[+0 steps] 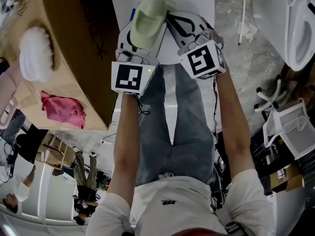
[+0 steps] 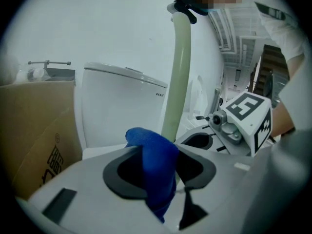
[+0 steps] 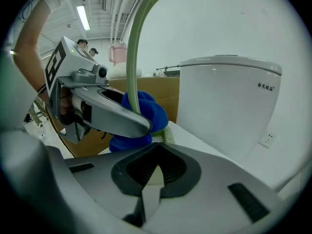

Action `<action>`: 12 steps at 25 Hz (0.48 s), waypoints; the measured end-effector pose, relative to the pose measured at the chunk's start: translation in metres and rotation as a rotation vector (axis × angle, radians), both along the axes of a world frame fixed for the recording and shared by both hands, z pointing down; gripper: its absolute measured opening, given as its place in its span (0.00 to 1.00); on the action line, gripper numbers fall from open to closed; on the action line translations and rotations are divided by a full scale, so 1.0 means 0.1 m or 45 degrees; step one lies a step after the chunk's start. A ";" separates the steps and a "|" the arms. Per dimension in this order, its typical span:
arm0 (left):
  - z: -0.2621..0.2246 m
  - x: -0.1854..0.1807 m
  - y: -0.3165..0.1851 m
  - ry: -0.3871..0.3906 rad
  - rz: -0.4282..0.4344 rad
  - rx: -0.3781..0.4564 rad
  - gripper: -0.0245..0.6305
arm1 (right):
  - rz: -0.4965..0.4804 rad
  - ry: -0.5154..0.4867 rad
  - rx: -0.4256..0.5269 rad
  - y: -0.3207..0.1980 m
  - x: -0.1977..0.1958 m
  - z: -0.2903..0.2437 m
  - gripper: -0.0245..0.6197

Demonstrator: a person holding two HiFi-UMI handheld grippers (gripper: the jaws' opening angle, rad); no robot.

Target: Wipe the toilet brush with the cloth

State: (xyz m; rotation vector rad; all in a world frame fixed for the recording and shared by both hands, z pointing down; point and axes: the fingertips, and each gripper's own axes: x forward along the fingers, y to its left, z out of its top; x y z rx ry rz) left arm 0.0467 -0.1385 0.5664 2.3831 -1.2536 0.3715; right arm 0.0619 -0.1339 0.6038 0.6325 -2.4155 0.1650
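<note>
The pale green toilet brush (image 3: 131, 57) curves up out of my right gripper (image 3: 156, 172), whose jaws are shut on its lower end. A blue cloth (image 2: 153, 169) is bunched around the handle just above that grip and lies between the jaws of my left gripper (image 2: 158, 174), which stand wide apart and do not press on it. In the right gripper view the left gripper (image 3: 105, 113) comes in from the left, with the cloth (image 3: 144, 116) at its tips. The head view shows both grippers side by side under the brush's green end (image 1: 147, 21).
A white toilet (image 3: 229, 101) stands right behind the brush, a brown cardboard box (image 1: 74, 48) to its left. On the box lie a white fluffy brush (image 1: 34, 53) and a pink cloth (image 1: 61, 109). Another toilet (image 1: 300, 28) and a white chair (image 1: 290, 122) are at the right.
</note>
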 end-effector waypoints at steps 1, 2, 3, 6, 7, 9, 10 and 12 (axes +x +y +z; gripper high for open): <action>0.01 0.01 -0.02 -0.013 0.002 0.004 0.30 | -0.003 0.009 -0.001 0.00 0.00 -0.01 0.03; 0.02 0.01 -0.03 -0.027 0.005 0.010 0.28 | -0.007 0.020 -0.002 0.01 -0.01 -0.02 0.03; 0.03 0.02 -0.04 -0.038 0.007 0.014 0.25 | -0.010 0.030 0.000 0.01 -0.01 -0.02 0.03; 0.03 0.00 -0.04 -0.043 -0.001 0.008 0.23 | -0.016 0.050 0.009 0.02 -0.03 -0.02 0.03; 0.02 -0.01 -0.04 -0.039 -0.007 0.004 0.23 | -0.016 0.055 0.009 0.02 -0.03 -0.01 0.03; -0.01 -0.04 -0.05 -0.032 -0.020 0.003 0.22 | -0.014 0.062 0.010 0.02 -0.03 -0.01 0.03; -0.04 -0.05 -0.07 -0.029 -0.026 0.007 0.22 | -0.013 0.065 0.014 0.02 -0.03 0.00 0.03; -0.14 -0.08 -0.09 -0.027 -0.031 0.025 0.22 | -0.016 0.074 0.027 0.02 -0.03 0.02 0.03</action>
